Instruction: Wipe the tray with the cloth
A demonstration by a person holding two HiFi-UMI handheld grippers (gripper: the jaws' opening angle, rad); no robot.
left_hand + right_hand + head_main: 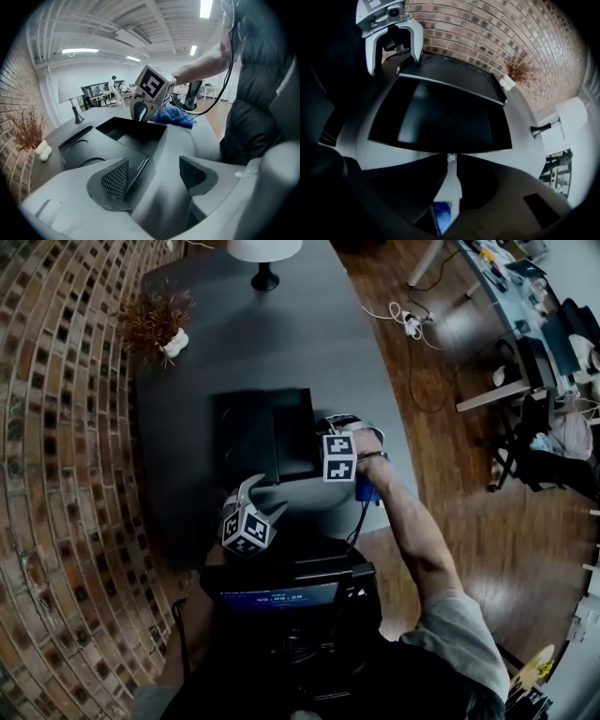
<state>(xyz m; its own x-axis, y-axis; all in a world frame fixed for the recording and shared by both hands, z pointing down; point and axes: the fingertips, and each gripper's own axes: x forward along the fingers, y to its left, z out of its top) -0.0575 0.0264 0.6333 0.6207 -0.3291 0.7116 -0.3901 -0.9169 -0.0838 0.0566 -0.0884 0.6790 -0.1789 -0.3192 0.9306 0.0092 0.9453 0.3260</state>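
black tray (253, 432) sits on dark grey counter (281, 334), close to the person's edge. left hand-held gripper (154, 176) at tray's near left corner, jaws spread, tray rim running between them beside the left pad (116, 179); contact with rim not clear. right hand-held gripper (452, 161) over tray's right side, pointing steeply down, jaws pressed together, a strip of blue cloth (174, 115) pinched low between them; the rest of it is bunched just behind this gripper, beside tray's right edge. dried plant (155, 320) and lamp base (265, 279) stand at counter's far end. brick wall (56, 474) along the left.
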